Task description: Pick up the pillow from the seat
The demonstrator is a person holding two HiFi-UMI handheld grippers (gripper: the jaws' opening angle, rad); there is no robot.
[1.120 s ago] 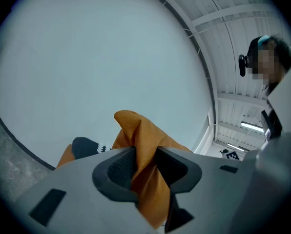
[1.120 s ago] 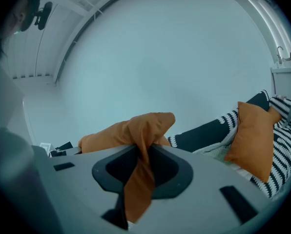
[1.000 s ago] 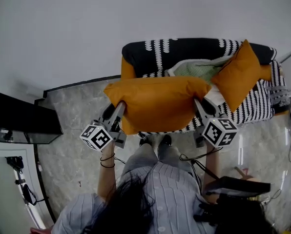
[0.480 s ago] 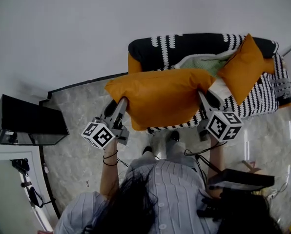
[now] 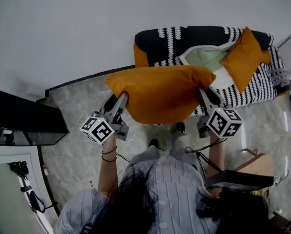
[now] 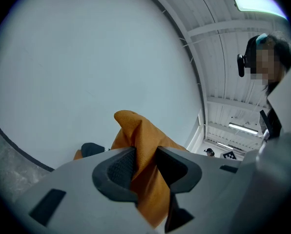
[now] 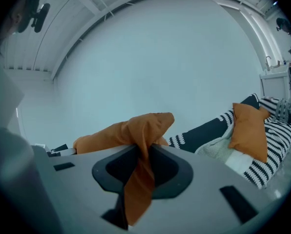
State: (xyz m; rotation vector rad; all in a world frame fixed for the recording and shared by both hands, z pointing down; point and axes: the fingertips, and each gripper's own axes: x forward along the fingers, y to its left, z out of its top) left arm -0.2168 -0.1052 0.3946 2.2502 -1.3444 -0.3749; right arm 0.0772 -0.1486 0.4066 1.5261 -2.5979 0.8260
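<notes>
A large orange pillow (image 5: 160,93) hangs in the air between my two grippers, in front of the seat (image 5: 243,89) and off it. My left gripper (image 5: 123,99) is shut on the pillow's left corner (image 6: 138,145), the fabric pinched between the dark pads. At the pillow's right corner (image 7: 144,130) my right gripper (image 5: 202,94) is shut on the cloth in the same way. The seat is an orange sofa under a black-and-white patterned cover.
A second orange pillow (image 5: 244,57) and a pale green cushion (image 5: 209,59) lie on the sofa. A black box (image 5: 26,121) stands at the left by the wall. The person's feet (image 5: 166,135) stand on the marbled floor. A dark stool (image 5: 238,179) is at lower right.
The pillow, held at both corners, has come away from the sofa toward the person. The sofa has shifted up and right in the head view as the person stepped back.
</notes>
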